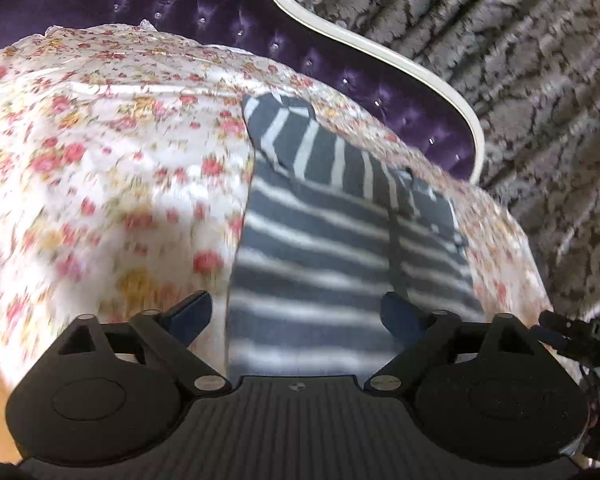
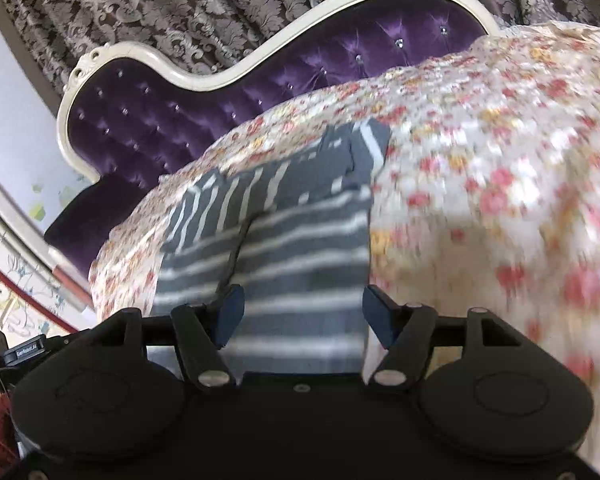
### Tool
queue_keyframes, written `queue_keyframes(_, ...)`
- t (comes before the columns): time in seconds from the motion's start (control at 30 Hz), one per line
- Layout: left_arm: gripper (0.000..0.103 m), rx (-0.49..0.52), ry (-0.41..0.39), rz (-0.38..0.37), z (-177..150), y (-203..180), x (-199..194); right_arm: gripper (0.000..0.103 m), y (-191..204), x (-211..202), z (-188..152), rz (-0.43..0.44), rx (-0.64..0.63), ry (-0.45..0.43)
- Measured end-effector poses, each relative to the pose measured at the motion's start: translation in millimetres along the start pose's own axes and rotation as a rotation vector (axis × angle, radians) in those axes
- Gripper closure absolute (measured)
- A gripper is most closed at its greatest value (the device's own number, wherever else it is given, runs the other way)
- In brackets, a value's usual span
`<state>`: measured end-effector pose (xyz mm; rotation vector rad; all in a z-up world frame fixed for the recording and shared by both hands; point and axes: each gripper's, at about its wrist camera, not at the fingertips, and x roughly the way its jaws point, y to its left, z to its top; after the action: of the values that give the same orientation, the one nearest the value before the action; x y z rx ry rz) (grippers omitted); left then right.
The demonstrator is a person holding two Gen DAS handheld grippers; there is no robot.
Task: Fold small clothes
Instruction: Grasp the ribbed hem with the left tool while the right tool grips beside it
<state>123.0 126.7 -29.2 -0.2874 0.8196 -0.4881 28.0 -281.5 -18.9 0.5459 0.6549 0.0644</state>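
Observation:
A small grey garment with white stripes [image 1: 320, 240] lies partly folded on the flowered bedspread [image 1: 100, 140], a sleeve laid across its upper part. My left gripper [image 1: 296, 314] hovers over its near edge, jaws wide apart, nothing between the blue pads. The right wrist view shows the same striped garment [image 2: 300, 248] with its sleeve folded over at the upper left. My right gripper [image 2: 300, 314] stands open above the near hem, pads apart and not pressing on the cloth. Both views are blurred by motion.
A purple tufted headboard with a white curved frame [image 2: 220, 76] stands behind the bed. Patterned dark curtains [image 1: 520, 60] hang beyond it. A light wall with decals [image 2: 12, 240] is at the left of the right wrist view. The other gripper's edge [image 1: 580, 336] shows at the right.

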Motion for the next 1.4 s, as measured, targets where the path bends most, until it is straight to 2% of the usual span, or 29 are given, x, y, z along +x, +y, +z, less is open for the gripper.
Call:
queue_keyframes(0.13,0.020,0.011,0.047,-0.003,-28,-7,-11,0.033,6,-15,-30,0.000,0.003,0.028)
queue_keyframes(0.2,0.029,0.022,0.081,-0.001,-39,-10,-11,0.033,10,-21,-45,-0.008,0.005,0.043)
queue_keyframes(0.33,0.032,0.037,0.123,0.010,-57,-12,-6,0.033,15,-22,-70,-0.011,-0.007,0.088)
queue_keyframes(0.53,0.036,0.012,0.096,0.033,-63,-8,-7,0.033,14,-18,-92,-0.011,0.000,0.135)
queue_keyframes(0.8,0.038,0.020,0.107,0.045,-63,-8,1,0.033,16,-8,-98,0.019,0.027,0.167)
queue_keyframes(1.13,0.039,0.040,0.128,-0.030,-50,-11,17,0.033,13,0,-96,0.055,0.083,0.143)
queue_keyframes(1.27,0.062,0.025,0.117,-0.012,-53,-9,14,0.038,15,2,-96,0.041,0.073,0.147)
queue_keyframes(1.37,0.081,0.043,0.111,0.020,-57,-8,10,0.052,15,2,-96,0.014,0.062,0.153)
queue_keyframes(1.4,0.085,0.038,0.106,0.030,-58,-7,8,0.061,15,2,-96,0.003,0.059,0.160)
